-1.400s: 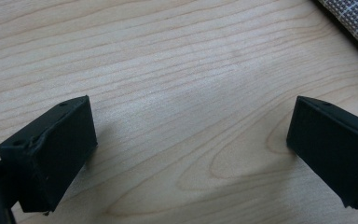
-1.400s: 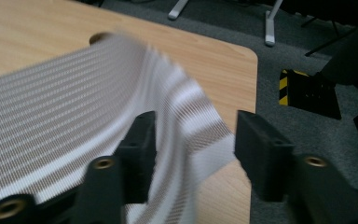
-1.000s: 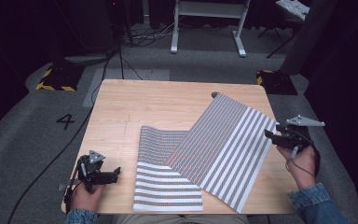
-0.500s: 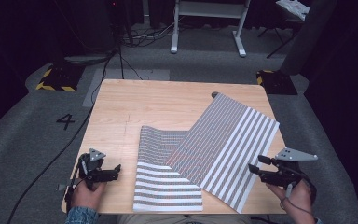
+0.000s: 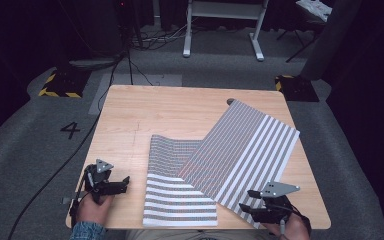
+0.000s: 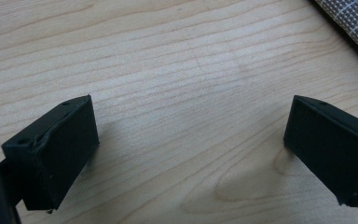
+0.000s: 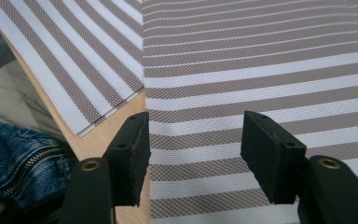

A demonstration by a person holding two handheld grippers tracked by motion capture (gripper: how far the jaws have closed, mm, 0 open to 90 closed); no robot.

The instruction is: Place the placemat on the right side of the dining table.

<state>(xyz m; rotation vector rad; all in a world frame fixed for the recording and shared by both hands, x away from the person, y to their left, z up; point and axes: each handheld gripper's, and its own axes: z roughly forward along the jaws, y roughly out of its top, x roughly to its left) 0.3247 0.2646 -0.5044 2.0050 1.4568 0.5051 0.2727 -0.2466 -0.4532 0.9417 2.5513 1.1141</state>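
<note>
Striped grey-and-white woven cloth lies on the wooden table. One piece lies flat at the front middle. A second piece lies slanted over its right side. My right gripper hovers at the near corner of the slanted piece by the table's front edge. In the right gripper view the right gripper is open, low above the striped cloth, with the cloth's edge by one jaw. My left gripper stands open over bare wood left of the cloth, and the left gripper holds nothing.
A cloth edge sits just beyond the left gripper's jaws. The person's jeans show past the table's front edge. Grey carpet surrounds the table, with a white stand, cables and a floor mark "4" behind.
My right gripper has moved from the slanted cloth's right edge down to its near corner at the table's front. The left gripper and the cloth have stayed put.
</note>
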